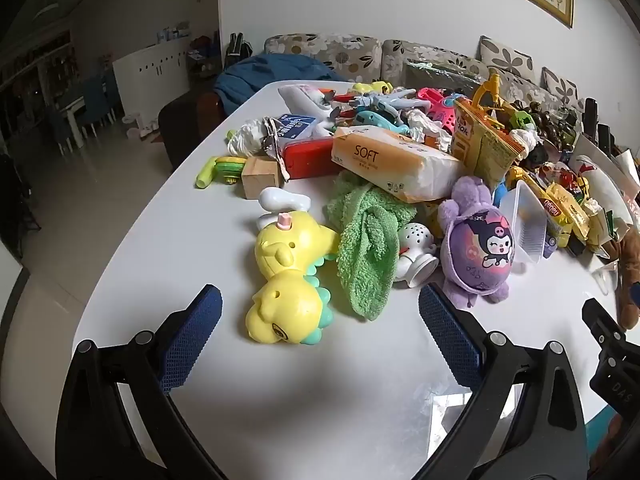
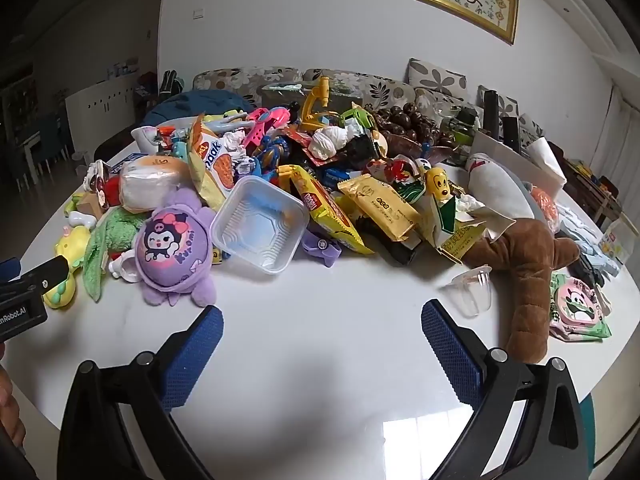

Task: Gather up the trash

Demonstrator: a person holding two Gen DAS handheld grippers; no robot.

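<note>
A heap of toys and trash covers the white table (image 2: 320,340). Trash in the right wrist view: an empty clear plastic tray (image 2: 260,226), yellow snack wrappers (image 2: 328,210), a crumpled white tissue (image 2: 330,142), a small clear cup (image 2: 472,290) and a torn carton (image 2: 456,236). The tray (image 1: 524,220) and wrappers (image 1: 560,210) also show in the left wrist view. My left gripper (image 1: 320,340) is open and empty, just short of a yellow dinosaur toy (image 1: 286,280). My right gripper (image 2: 322,352) is open and empty, over bare table in front of the tray.
A purple Kuromi plush (image 2: 174,248), a green cloth (image 1: 364,248), a SOFT tissue pack (image 1: 396,162), a brown plush (image 2: 528,276) and a panda wipes pack (image 2: 580,306) lie around. A sofa (image 1: 360,54) stands behind the table. The table edge curves away at left.
</note>
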